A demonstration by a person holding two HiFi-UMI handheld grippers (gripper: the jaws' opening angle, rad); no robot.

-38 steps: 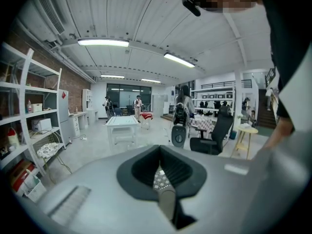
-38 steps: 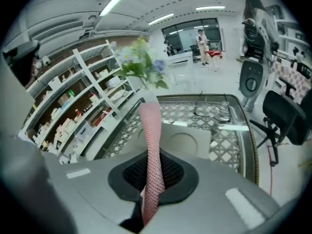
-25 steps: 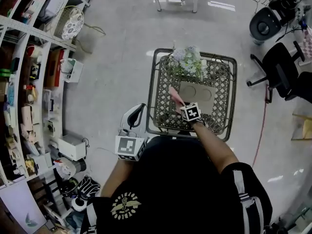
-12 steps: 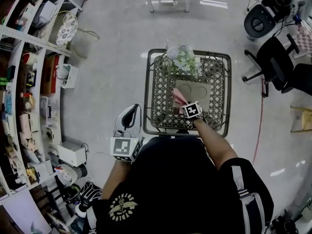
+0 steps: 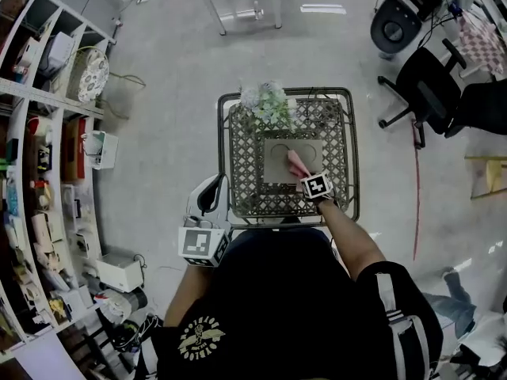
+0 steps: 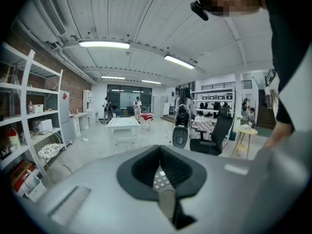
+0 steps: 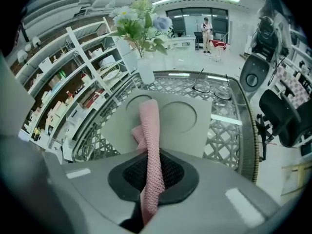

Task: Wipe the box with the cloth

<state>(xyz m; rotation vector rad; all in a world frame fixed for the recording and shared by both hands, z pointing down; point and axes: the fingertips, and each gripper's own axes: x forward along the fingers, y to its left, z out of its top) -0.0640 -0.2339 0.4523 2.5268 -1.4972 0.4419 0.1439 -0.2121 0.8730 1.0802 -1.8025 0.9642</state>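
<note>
Cluttered shelves (image 5: 47, 133) line your left, over bare concrete floor. Your left gripper (image 5: 212, 190) hangs just off the table's near-left corner, jaws together on nothing, so it plays no part in the wipe. Further right, the lattice-topped table (image 5: 242, 165) carries the box (image 5: 273, 161), a flat grey one with two round recesses, lying near the middle. A vase of flowers (image 5: 265, 105) stands at the far edge. Your right gripper (image 5: 305, 179) is clamped on the pink cloth (image 5: 298, 163), whose free end reaches over the box's right side; contact is not clear. I'd lower the gripper so more cloth lies flat, then drag straight passes leftward across both recesses. Press lightly: nothing pins the box, so it may slide toward the vase.
</note>
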